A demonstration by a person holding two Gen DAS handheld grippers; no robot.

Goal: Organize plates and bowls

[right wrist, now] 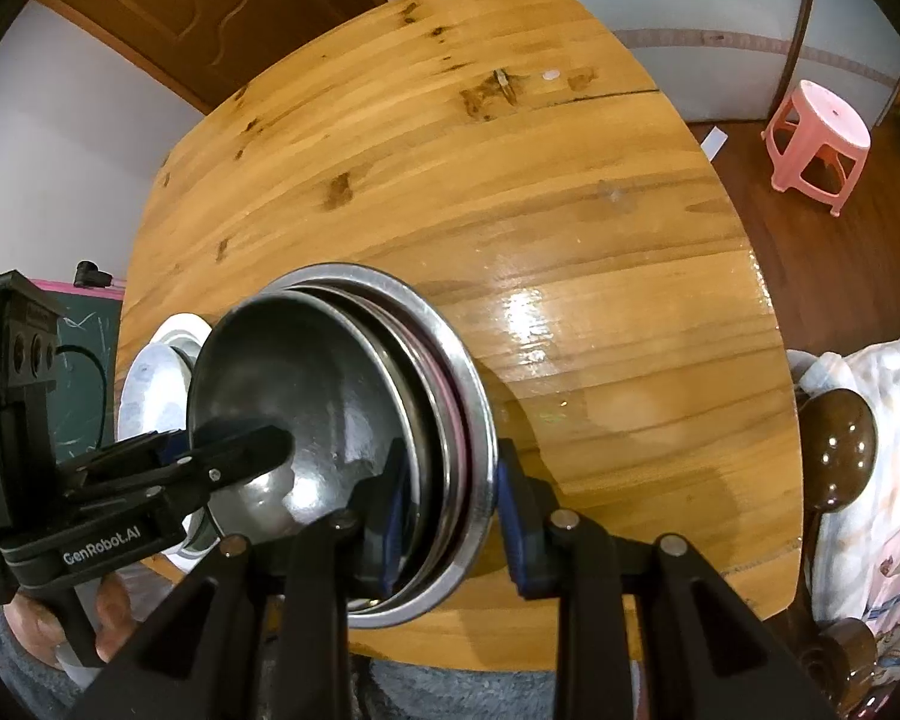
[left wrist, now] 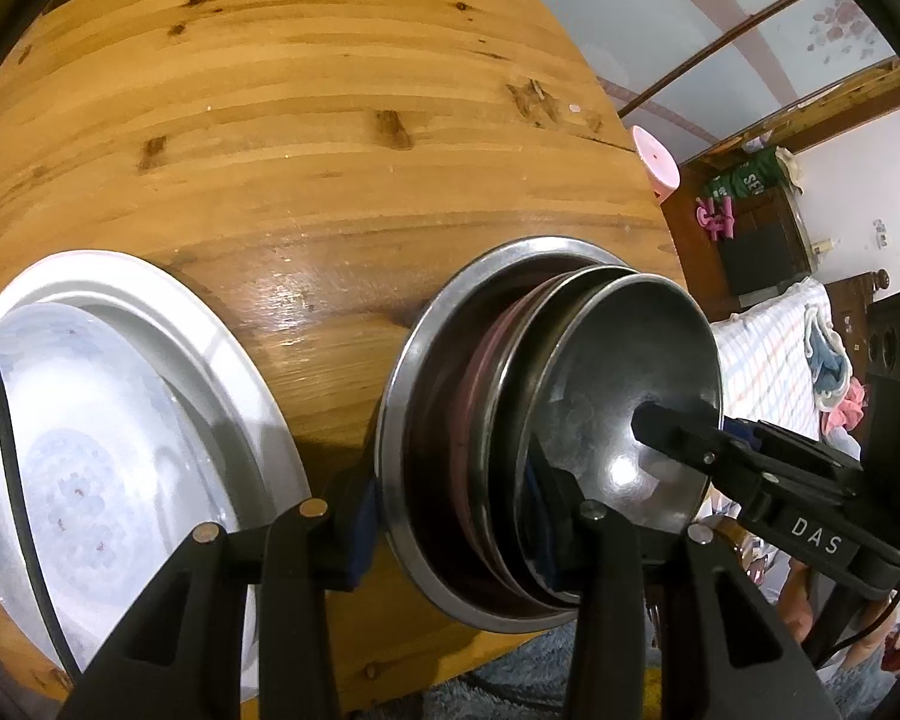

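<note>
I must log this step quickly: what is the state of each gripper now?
Left gripper: closed on the rim of the steel bowl stack.
Right gripper: closed on the same stack's rim.

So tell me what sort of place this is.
Probably a lived-in home, a bedroom or multi-use room: a wooden table with metal bowls, a bed with checked bedding, and a pink plastic stool on the floor.

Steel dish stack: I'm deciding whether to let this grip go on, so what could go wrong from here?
Both the left gripper and right gripper pinch only the rims of the stack of steel dishes; the loosely nested top bowl could slide out. The stack sits by the table edge, so a slip may drop it.
</note>
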